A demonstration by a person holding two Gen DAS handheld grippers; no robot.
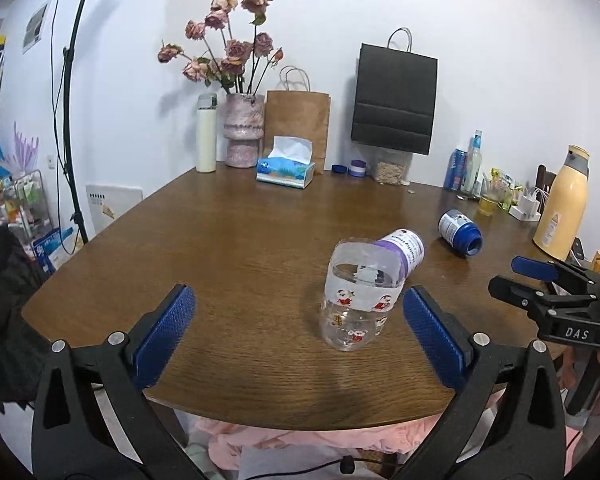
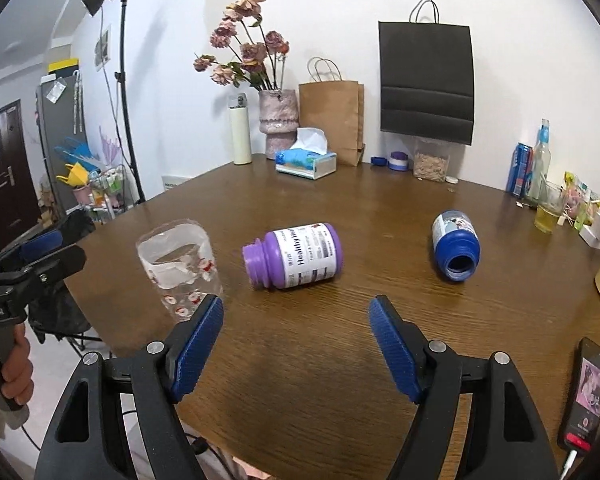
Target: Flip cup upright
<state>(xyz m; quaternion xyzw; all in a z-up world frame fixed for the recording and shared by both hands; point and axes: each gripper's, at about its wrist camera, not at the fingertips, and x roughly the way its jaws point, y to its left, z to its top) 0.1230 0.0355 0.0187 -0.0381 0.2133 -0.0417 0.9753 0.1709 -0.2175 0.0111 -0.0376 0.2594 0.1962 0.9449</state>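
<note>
A clear plastic cup (image 1: 358, 300) with red cartoon prints stands upright on the brown table, open end up. In the right wrist view the cup (image 2: 180, 270) is at the left. My left gripper (image 1: 298, 334) is open, its right pad just right of the cup, not touching it. My right gripper (image 2: 296, 346) is open and empty, in front of a purple bottle (image 2: 296, 256) lying on its side, mouth to the left. The purple bottle (image 1: 406, 250) shows behind the cup in the left wrist view.
A blue bottle (image 2: 456, 246) lies on its side, open mouth toward me. A phone (image 2: 586, 396) lies at the right table edge. A tissue box (image 2: 306, 160), vase (image 2: 278, 124), paper bags, cans and a yellow flask (image 1: 560, 204) line the back and right.
</note>
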